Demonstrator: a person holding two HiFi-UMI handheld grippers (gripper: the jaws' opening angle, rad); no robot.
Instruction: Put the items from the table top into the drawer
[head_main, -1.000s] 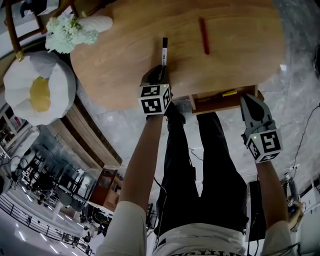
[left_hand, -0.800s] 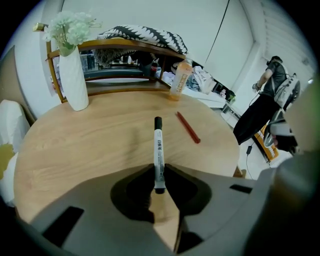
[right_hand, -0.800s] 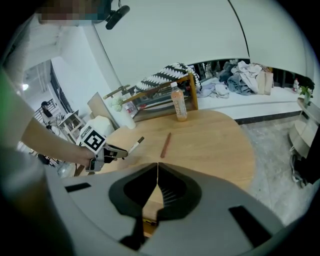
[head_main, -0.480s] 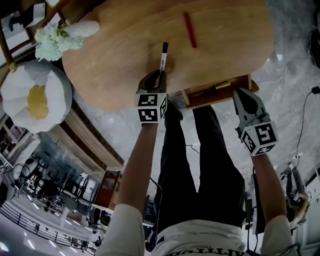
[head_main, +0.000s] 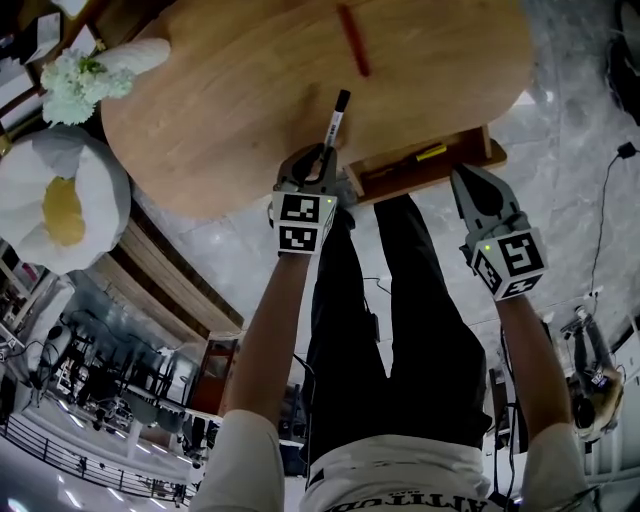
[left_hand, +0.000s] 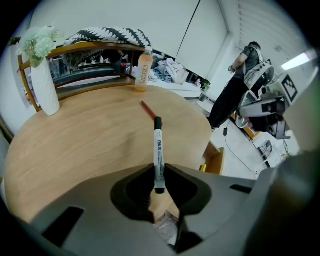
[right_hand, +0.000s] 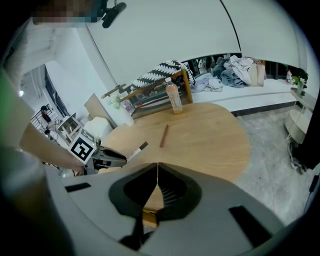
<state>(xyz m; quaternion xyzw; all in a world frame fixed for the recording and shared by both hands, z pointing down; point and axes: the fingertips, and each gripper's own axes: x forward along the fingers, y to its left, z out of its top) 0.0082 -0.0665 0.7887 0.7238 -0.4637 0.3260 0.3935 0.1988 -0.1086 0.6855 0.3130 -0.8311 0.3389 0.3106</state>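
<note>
— While the left gripper (head_main: 322, 158) pinches that black-and-white marker pen (head_main: 334, 122), where does the pen sit?

— Its jaws are narrowed onto the pen's tail end, so the capped tip sticks out ahead, over the near edge of the oval pale-wood table (head_main: 220, 110). It looks lifted clear of the wood, though I cannot be sure. Gripping the end probably leaves the pen's length free to drop into the drawer.

— And the drawer?

— The shallow wooden drawer (head_main: 415, 178) stands pulled out from under the table's near edge, toward the right end, just beside the left gripper. A small yellow item (head_main: 431, 153) already lies inside it.

— What is the right gripper doing?

— The right gripper (head_main: 462, 178) hangs by the drawer's right corner, jaws pressed together with nothing between them. My guess is that it waits there, out of the pen's way.

— Anything left on top?

— A thin red pencil (head_main: 352, 40) lies near the middle of the table, toward the far edge, well apart from both grippers. It would likely be next. A white vase of pale flowers (head_main: 95, 72) stands at the far left edge.
</note>
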